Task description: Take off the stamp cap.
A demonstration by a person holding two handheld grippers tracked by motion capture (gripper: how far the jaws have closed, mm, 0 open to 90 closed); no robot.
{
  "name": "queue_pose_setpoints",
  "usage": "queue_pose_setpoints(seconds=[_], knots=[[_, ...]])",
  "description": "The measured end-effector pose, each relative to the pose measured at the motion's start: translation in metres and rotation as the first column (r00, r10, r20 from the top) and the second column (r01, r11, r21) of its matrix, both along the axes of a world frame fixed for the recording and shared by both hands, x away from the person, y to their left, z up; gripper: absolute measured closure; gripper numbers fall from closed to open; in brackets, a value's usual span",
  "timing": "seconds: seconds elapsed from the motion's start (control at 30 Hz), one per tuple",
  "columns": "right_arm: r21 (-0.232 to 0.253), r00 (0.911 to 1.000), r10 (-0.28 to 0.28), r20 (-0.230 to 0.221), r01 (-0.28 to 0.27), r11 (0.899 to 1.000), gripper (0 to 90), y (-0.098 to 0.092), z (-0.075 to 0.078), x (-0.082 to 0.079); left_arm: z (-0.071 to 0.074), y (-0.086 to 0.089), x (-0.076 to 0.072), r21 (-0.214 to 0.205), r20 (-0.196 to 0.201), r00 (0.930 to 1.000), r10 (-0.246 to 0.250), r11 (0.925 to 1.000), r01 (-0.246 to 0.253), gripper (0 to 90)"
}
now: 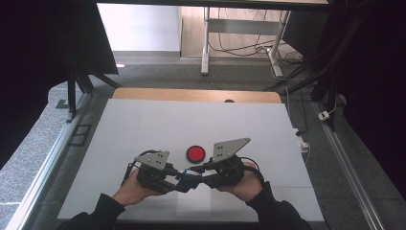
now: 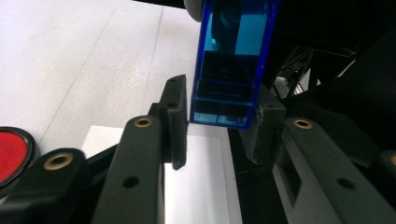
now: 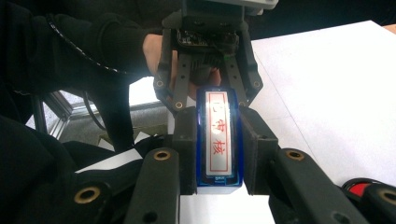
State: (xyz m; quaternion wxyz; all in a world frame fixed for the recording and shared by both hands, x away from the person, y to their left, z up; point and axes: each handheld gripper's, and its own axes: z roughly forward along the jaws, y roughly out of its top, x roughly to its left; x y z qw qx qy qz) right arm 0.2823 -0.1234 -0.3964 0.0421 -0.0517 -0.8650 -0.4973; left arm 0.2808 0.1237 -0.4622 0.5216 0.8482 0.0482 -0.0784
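We list, from the near edge outward:

Sleeves and hands – two dark sleeves come in at the bottom of the high view, each hand wrapped round a hand-held gripper just above the near edge of the worktop (image 1: 143, 124).

Left hand-held gripper (image 1: 176, 184) – points toward the right one; in its own view the pads sit against both sides of one end of the blue case (image 2: 232, 65), clamped on it. A grey three-cornered plate rides on top.

Blue case (image 1: 190, 180) – a narrow, translucent blue box held in the air between the two tools, above the white sheet. In the right gripper view (image 3: 218, 137) its upper face carries a white label with red characters inside a red frame.

Right hand-held gripper (image 1: 201, 179) – faces the left one; its jaws are closed on the other end of the case, pads (image 3: 186, 144) pressed flat to the long sides. It also bears a grey plate.

Red button (image 1: 195, 153) – round, black-rimmed, lying on the worktop just beyond the two tools, apart from them

Far edge – a bare wooden strip of the worktop past the white sheet – then grey floor, table legs and loose cables
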Motion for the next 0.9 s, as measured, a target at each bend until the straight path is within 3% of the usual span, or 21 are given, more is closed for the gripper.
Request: queue_pose_setpoints(seconds=[0.23, 0.37, 0.5, 0.67, 0.73, 0.8, 0.83, 0.9], knots=[[0.015, 1.0, 0.005, -0.001, -0.005, 1.0, 71.1, -0.0003, 0.0018, -0.0007, 0.0007, 0.0012, 0.0006, -0.025, -0.012, 0.9998, -0.018, 0.9995, 0.017, 68.1], [0.018, 1.0, 0.006, 0.0, -0.006, 1.0, 71.2, -0.0006, 0.0021, -0.0011, -0.0013, 0.0021, -0.0005, -0.041, 0.025, 0.9995, -0.02, 0.9989, 0.021, 68.5], [0.017, 0.9998, 0.0, 0.02, 0.0, 1.0, 71.3, 0.0002, 0.0011, -0.0025, -0.0044, 0.0032, 0.0001, -0.057, 0.042, 0.9989, -0.019, 0.9982, 0.021, 68.8], [0.01, 0.9977, 0.001, 0.068, -0.002, 1.0, 71.3, 0.001, 0.0013, -0.0056, -0.0038, 0.0043, 0.0, -0.048, 0.015, 0.9999, -0.003, 0.9988, 0.003, 69.0], [0.011, 0.9969, 0.0, 0.078, -0.001, 1.0, 71.3, 0.0016, 0.0024, -0.0072, -0.0017, 0.0044, -0.0017, -0.049, 0.026, 0.9997, -0.001, 0.9988, 0.002, 69.1], [0.015, 0.9973, 0.008, 0.073, -0.009, 1.0, 71.4, 0.0007, 0.0045, -0.0073, 0.0007, 0.0041, -0.004, -0.052, 0.053, 0.9986, -0.006, 0.9986, 0.009, 69.2], [0.031, 0.9989, 0.018, 0.042, -0.019, 0.999, 71.3, -0.0006, 0.0053, -0.0057, 0.0018, 0.0042, -0.005, -0.052, 0.072, 0.9974, -0.012, 0.9985, 0.015, 69.2], [0.038, 0.9995, 0.02, 0.026, -0.021, 0.999, 71.4, -0.0016, 0.0052, -0.0047, 0.0036, 0.0041, -0.0066, -0.048, 0.082, 0.9965, -0.019, 0.9986, 0.023, 69.2]])
